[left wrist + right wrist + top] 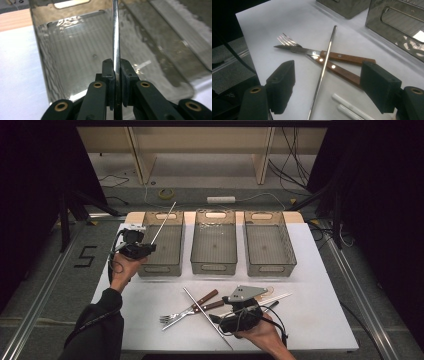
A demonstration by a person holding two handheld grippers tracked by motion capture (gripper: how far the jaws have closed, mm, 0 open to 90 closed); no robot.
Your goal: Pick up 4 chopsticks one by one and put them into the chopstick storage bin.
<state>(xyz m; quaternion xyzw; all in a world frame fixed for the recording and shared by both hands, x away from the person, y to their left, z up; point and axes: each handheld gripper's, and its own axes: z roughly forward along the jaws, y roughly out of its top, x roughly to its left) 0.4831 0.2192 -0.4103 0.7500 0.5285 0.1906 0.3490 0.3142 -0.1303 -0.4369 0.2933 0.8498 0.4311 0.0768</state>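
Observation:
My left gripper (pixel 150 246) hovers at the near-left corner of the left clear bin (pixel 172 222), shut on a thin metal rod (pixel 164 221) that slants up and away over the bin. In the left gripper view the rod (pixel 115 35) is pinched between the black pads (pixel 109 72), with the bin's ribbed floor (pixel 75 65) behind it. My right gripper (pixel 220 320) rests low at the table's front, open, jaws wide apart (pixel 329 85). Ahead of it a second metal rod (pixel 325 62) lies across a wooden-handled fork (pixel 287 40) and knife (pixel 297 49).
Three clear bins stand in a row at the back of the white table (pixel 310 310), the middle one (pixel 214 245) and the right one (pixel 269 245) holding nothing. Two white sticks (pixel 352 107) lie by the right jaw. Dark floor and cables surround the table.

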